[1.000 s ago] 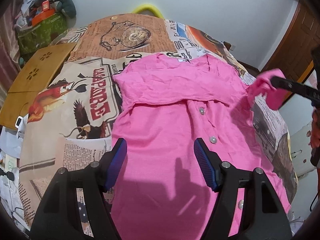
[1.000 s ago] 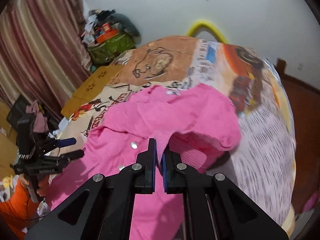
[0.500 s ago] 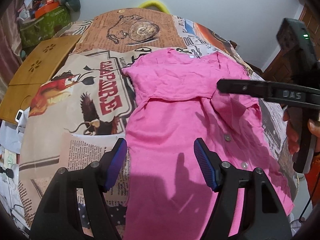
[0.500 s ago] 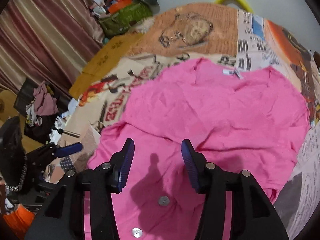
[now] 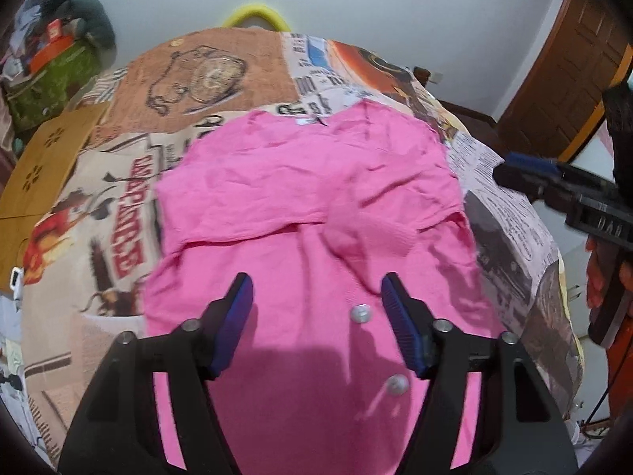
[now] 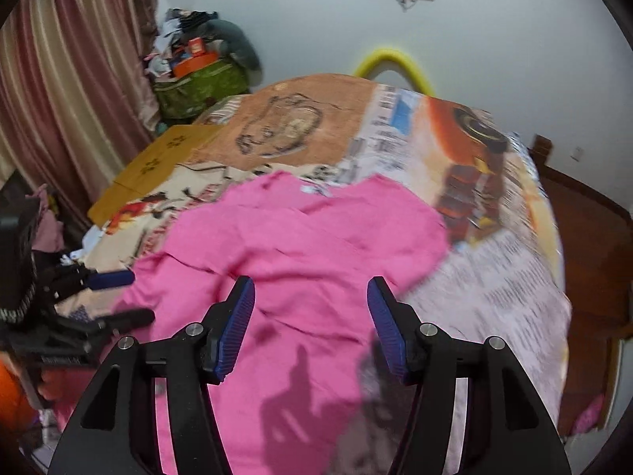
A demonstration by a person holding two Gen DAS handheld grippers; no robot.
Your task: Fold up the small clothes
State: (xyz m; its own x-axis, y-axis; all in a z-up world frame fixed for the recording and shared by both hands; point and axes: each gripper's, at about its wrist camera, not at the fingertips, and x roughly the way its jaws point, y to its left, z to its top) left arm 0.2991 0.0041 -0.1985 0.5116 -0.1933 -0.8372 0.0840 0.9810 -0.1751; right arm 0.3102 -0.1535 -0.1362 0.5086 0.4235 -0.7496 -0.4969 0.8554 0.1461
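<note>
Both sleeves in, nothing gripped, folds loose.

Left gripper (image 5: 316, 324) hovered over the pink shirt (image 5: 308, 213), jaws spread and empty; the shirt lay flat on the printed bedspread (image 5: 130, 213). Right gripper (image 6: 310, 324) likewise released, off the right edge. Risk judged: the folded-in right sleeve (image 5: 368, 233), bunched, could spring back or snag on a low pass.

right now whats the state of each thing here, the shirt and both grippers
pink button shirt: lying flat on the printed bedspread, both sleeves folded in across the body, buttons showing
left gripper: open, empty, over the shirt's lower half
right gripper: open, empty, above the shirt's right side
</note>
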